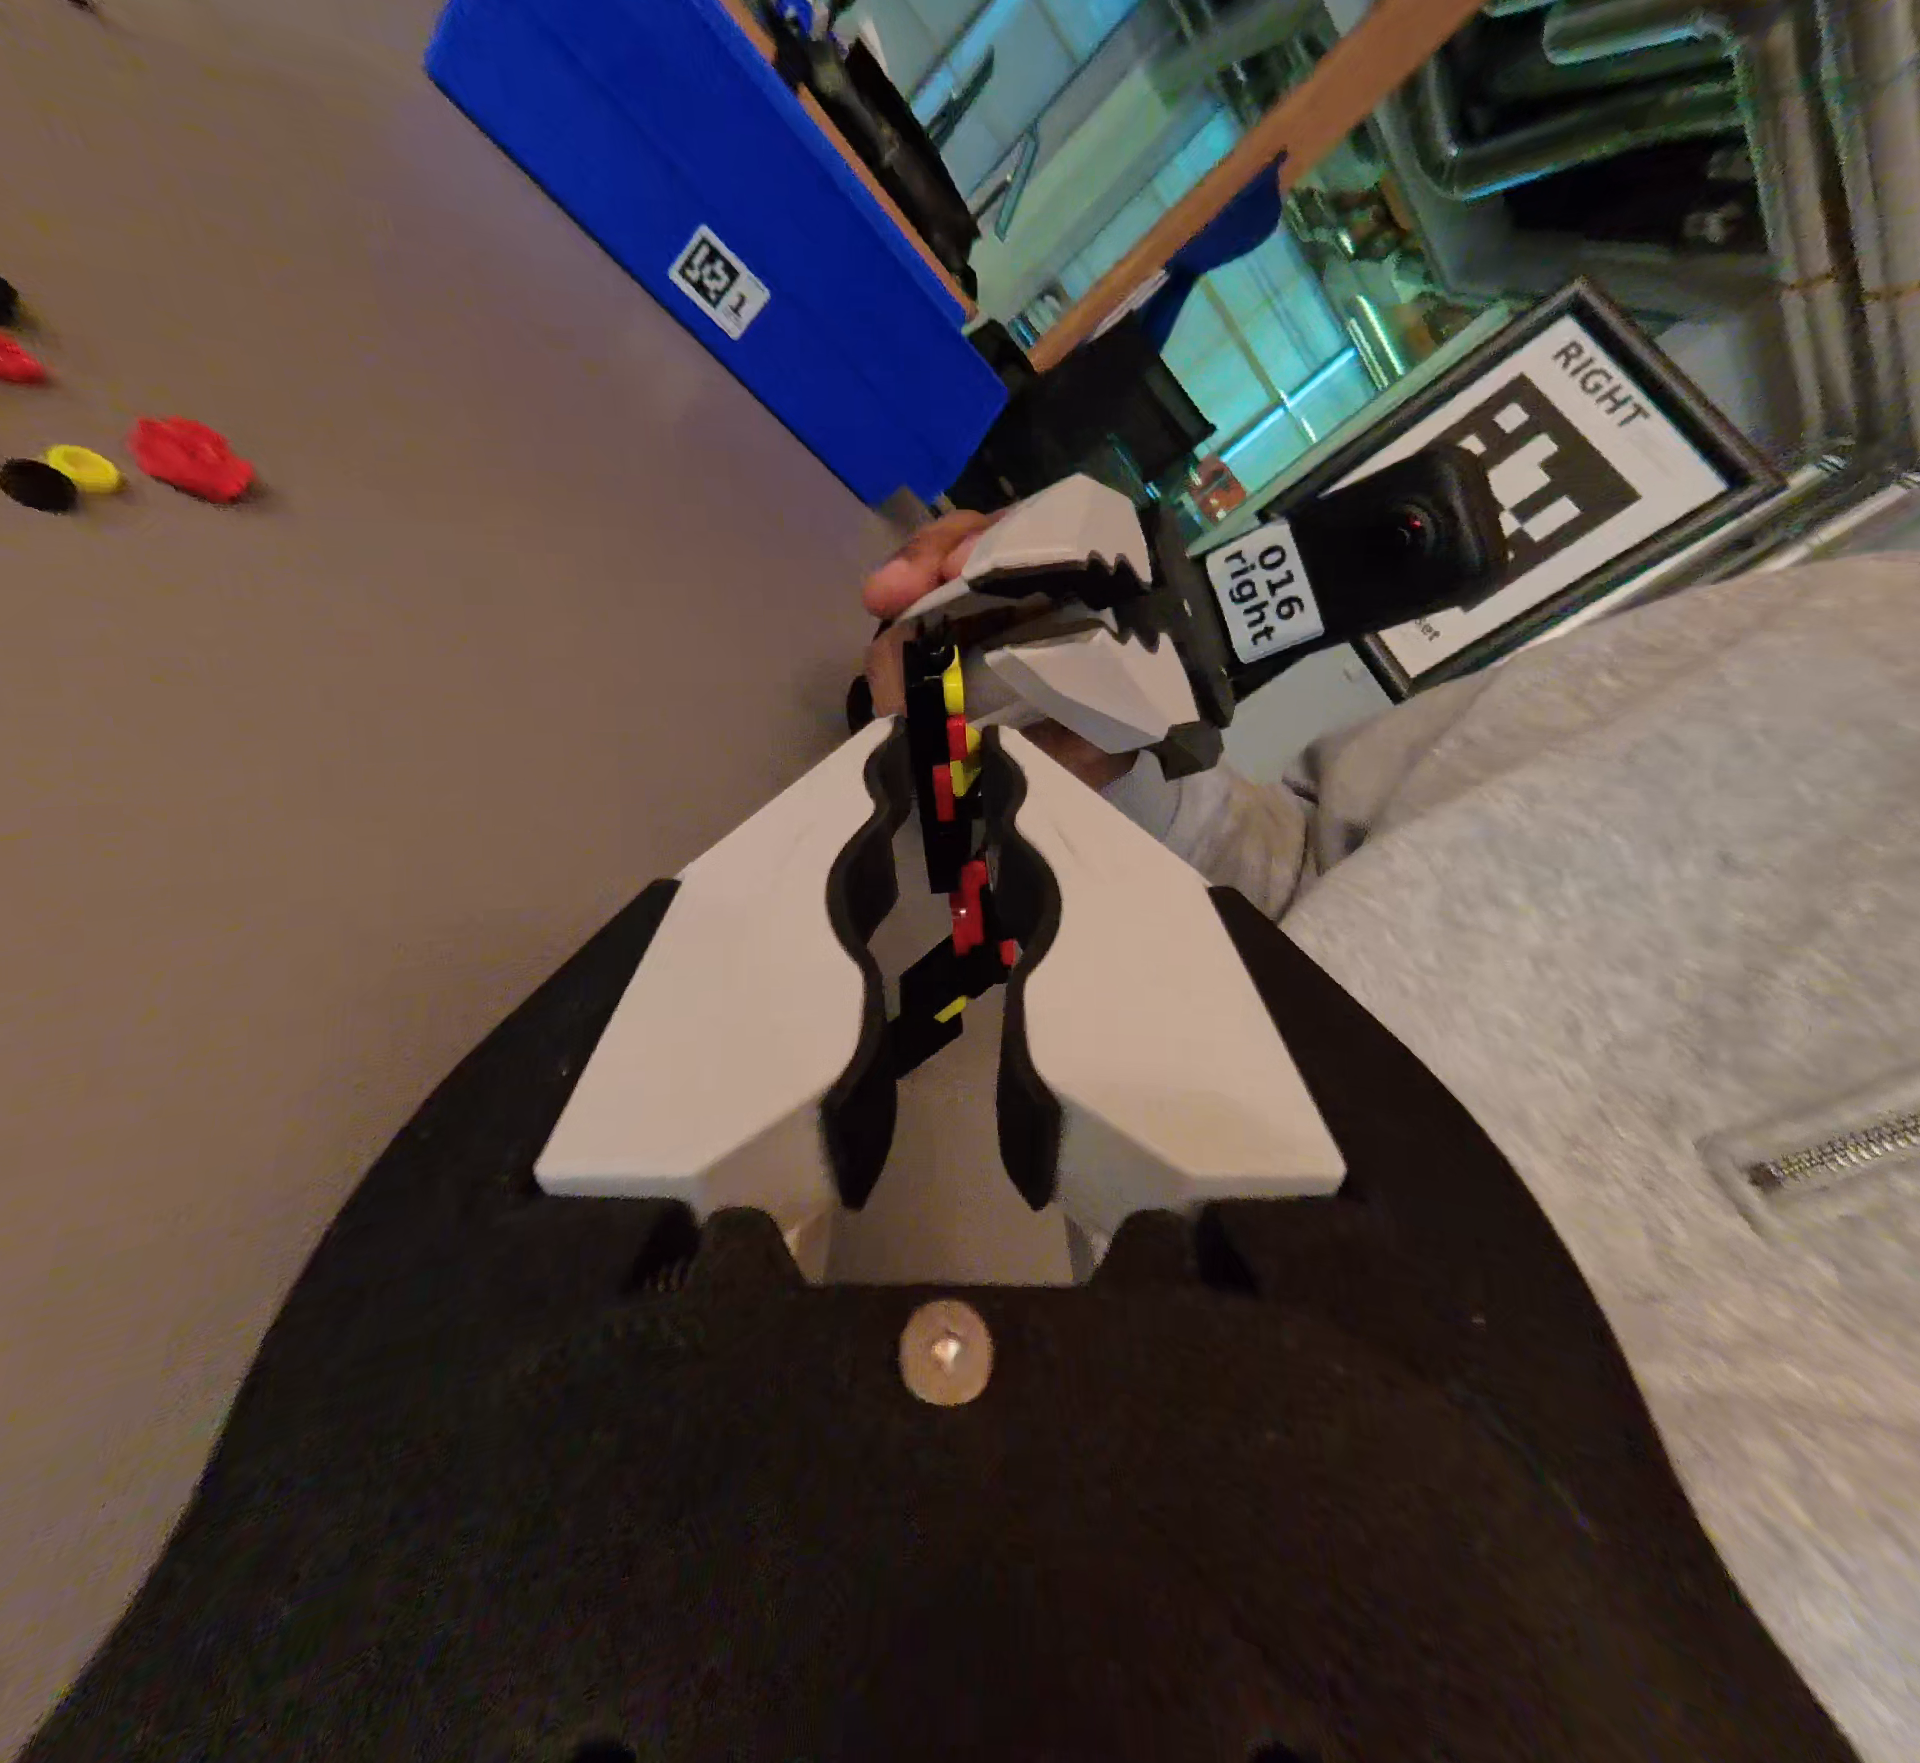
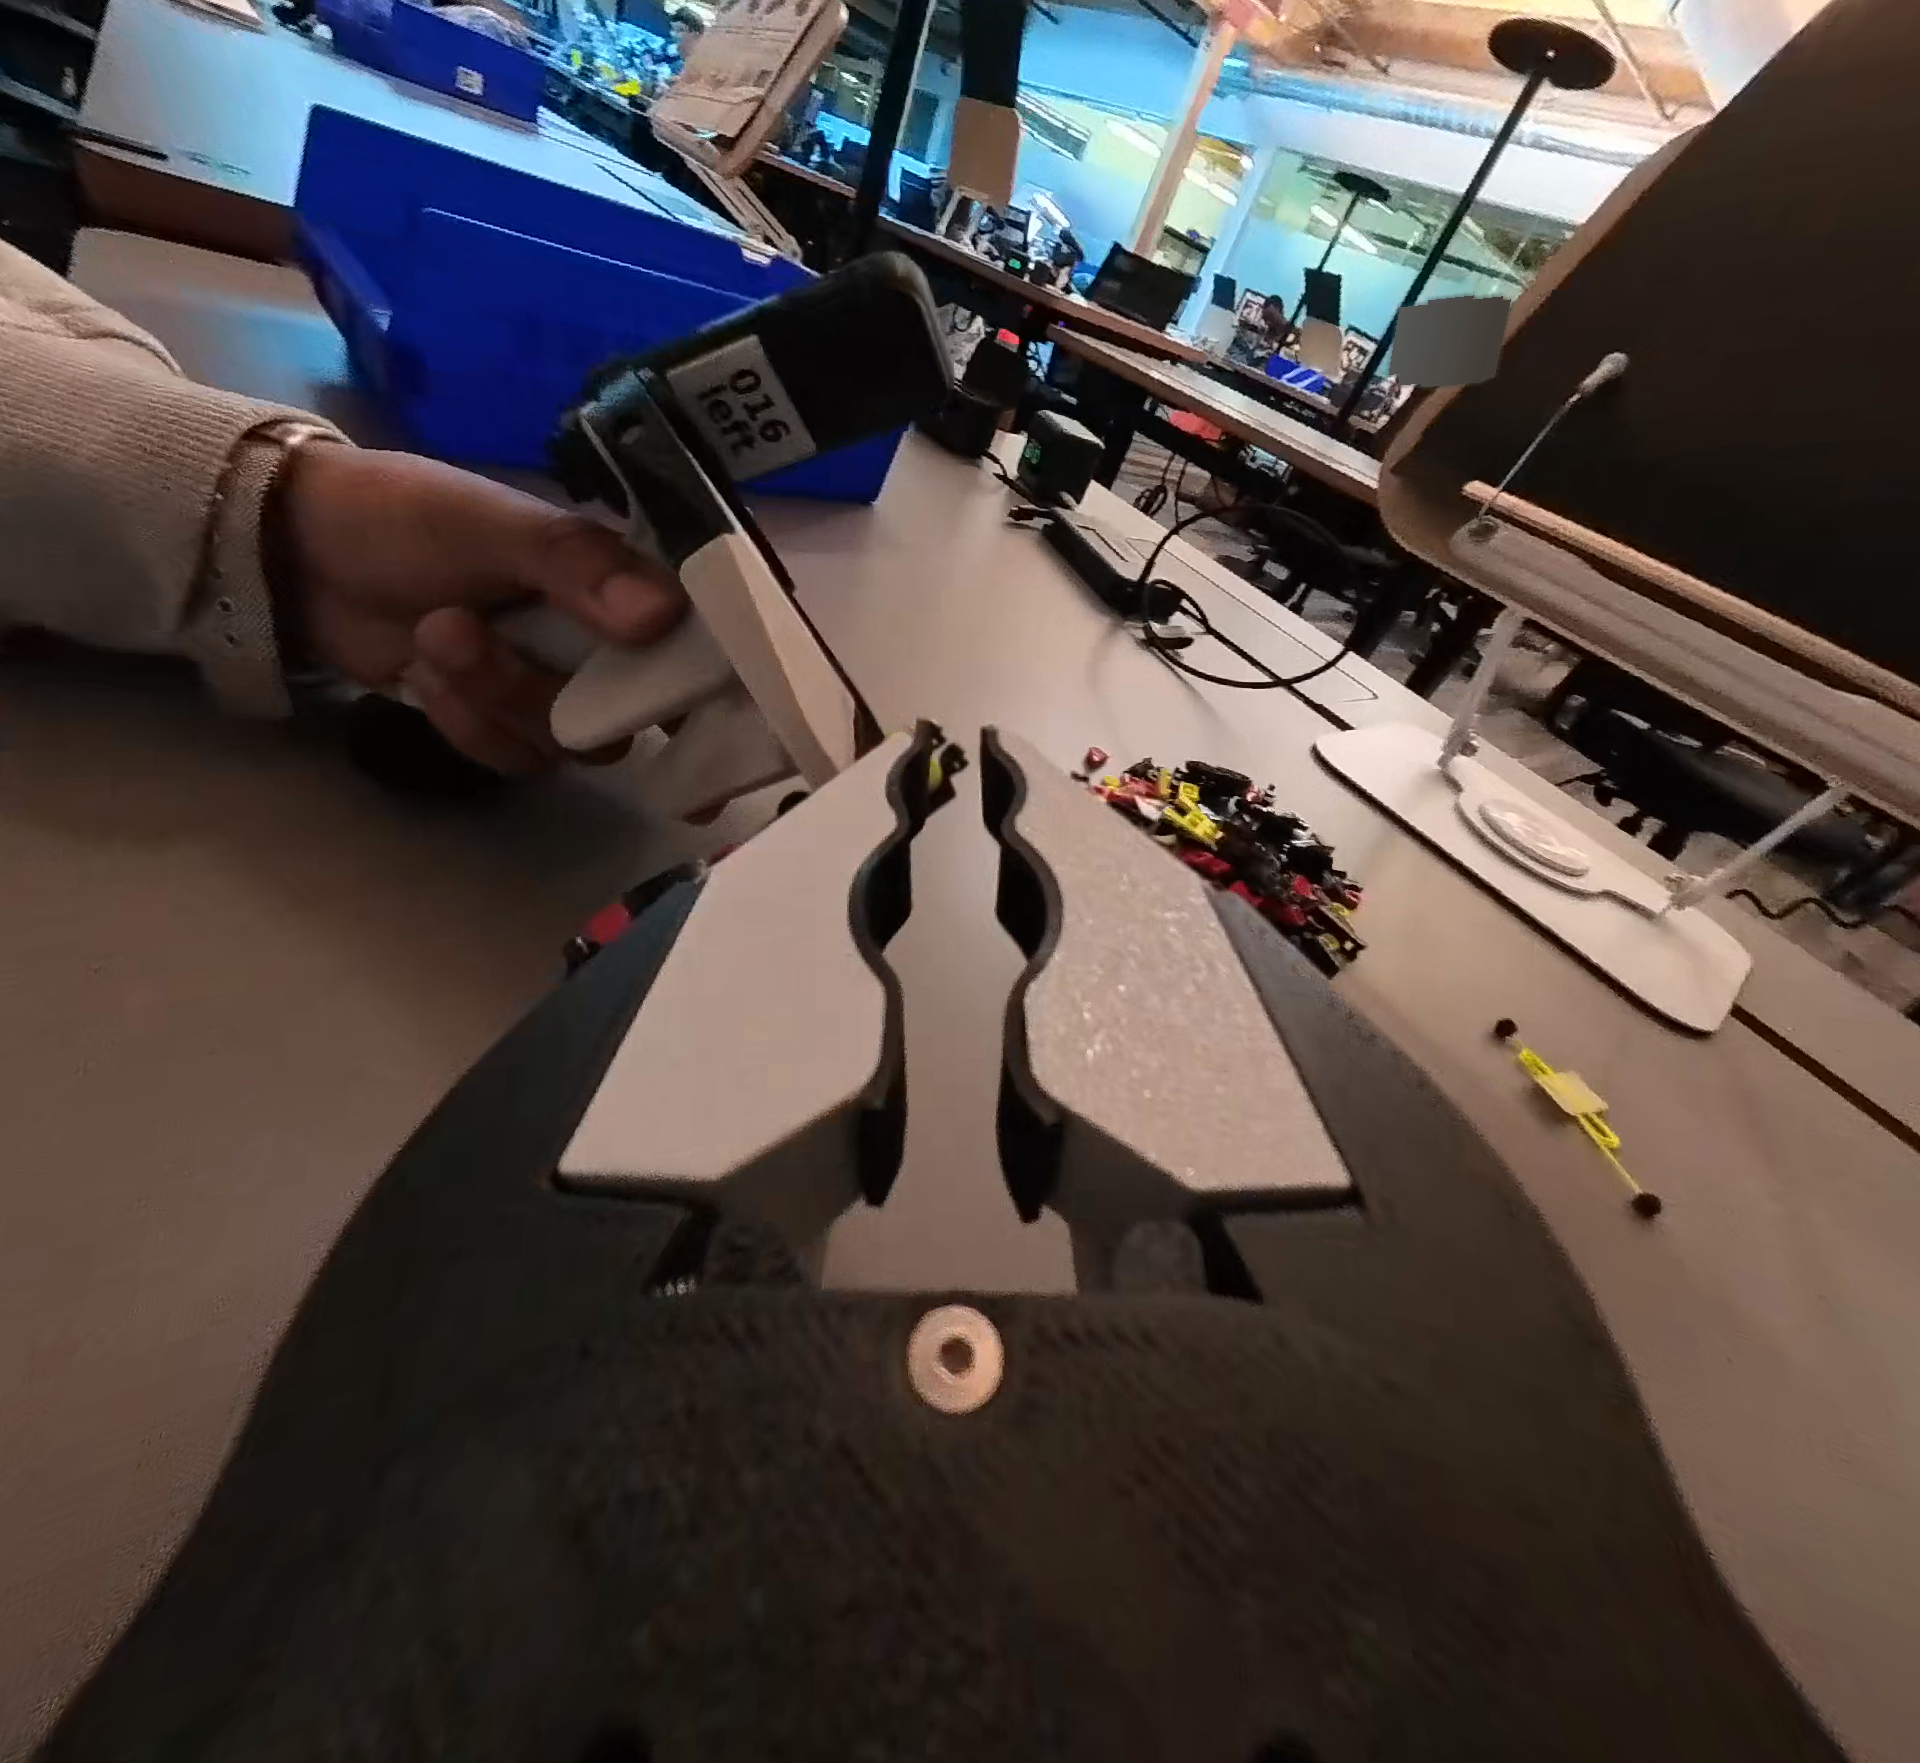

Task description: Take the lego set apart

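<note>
The lego set (image 1: 971, 903) is a thin black strip with red and yellow pieces, held in the air above the grey table (image 1: 416, 570). My left gripper (image 1: 940, 747) is shut on its lower and middle part. My right gripper (image 1: 925, 633) comes in from the right, and its tips pinch the strip's top end. In the right wrist view my right gripper (image 2: 948, 747) is nearly closed, with a small black and yellow bit of the set (image 2: 938, 763) between its tips. A finger (image 2: 769, 653) of the left gripper shows just to the left, held by a hand.
Loose red (image 1: 192, 458), yellow (image 1: 83, 466) and black (image 1: 36, 484) pieces lie on the table. A pile of loose pieces (image 2: 1236, 830) and a yellow axle (image 2: 1569, 1111) lie to the right. A blue bin (image 2: 551, 311) stands behind, a monitor stand (image 2: 1538, 872) at right. Only a small space, under 4 cm, lies between the two pairs of fingers. About 25 cm separates my right fingertips from the yellow axle (image 2: 1569, 1111).
</note>
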Tool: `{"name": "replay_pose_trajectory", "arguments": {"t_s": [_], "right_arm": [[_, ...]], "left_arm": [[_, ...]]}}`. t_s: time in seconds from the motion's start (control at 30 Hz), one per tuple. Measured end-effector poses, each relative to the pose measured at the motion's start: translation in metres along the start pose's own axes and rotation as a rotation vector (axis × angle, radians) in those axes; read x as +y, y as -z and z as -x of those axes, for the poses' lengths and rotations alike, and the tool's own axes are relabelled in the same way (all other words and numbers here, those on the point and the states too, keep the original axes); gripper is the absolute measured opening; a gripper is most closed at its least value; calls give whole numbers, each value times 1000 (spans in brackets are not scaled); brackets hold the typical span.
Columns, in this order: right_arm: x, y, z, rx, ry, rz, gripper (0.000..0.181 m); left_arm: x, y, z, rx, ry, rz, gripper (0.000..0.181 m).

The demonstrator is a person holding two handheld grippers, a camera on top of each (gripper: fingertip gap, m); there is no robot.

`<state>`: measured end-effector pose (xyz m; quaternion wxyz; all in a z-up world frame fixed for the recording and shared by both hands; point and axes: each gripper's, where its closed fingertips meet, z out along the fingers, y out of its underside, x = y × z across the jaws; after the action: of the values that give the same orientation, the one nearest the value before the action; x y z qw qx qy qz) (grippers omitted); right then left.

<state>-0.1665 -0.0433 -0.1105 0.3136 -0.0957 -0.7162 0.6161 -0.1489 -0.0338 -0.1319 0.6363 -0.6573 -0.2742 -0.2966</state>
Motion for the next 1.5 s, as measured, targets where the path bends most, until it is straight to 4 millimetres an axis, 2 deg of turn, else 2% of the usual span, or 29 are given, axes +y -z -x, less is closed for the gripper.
{"name": "replay_pose_trajectory", "arguments": {"t_s": [0.27,0.47,0.57,0.7,0.8,0.9,0.97,1.3,1.5], "right_arm": [[-1,3,2,-96,-127,-8,7],[10,-2,-13,-8,-219,66,8],[12,-5,-15,6,-292,85,9],[9,-9,-15,21,-439,67,14],[3,-12,-14,33,-576,17,23],[0,-11,-15,66,-575,-5,21],[-1,-10,-15,75,-547,-7,18],[-8,-8,-13,-11,-659,-48,23],[-8,-9,-9,-21,-623,-36,13]], "left_arm": [[1,0,2,-27,-23,0,10],[-12,4,11,-135,-82,-90,10],[-19,7,16,-214,-133,-134,11],[-30,12,18,-420,-345,-188,12],[-32,10,15,-576,-555,-167,14],[-33,12,14,-736,-799,-134,16],[-34,13,15,-807,-888,-126,17],[-29,6,8,-769,-983,-110,17],[-24,0,7,-793,-1071,-75,16]]}}
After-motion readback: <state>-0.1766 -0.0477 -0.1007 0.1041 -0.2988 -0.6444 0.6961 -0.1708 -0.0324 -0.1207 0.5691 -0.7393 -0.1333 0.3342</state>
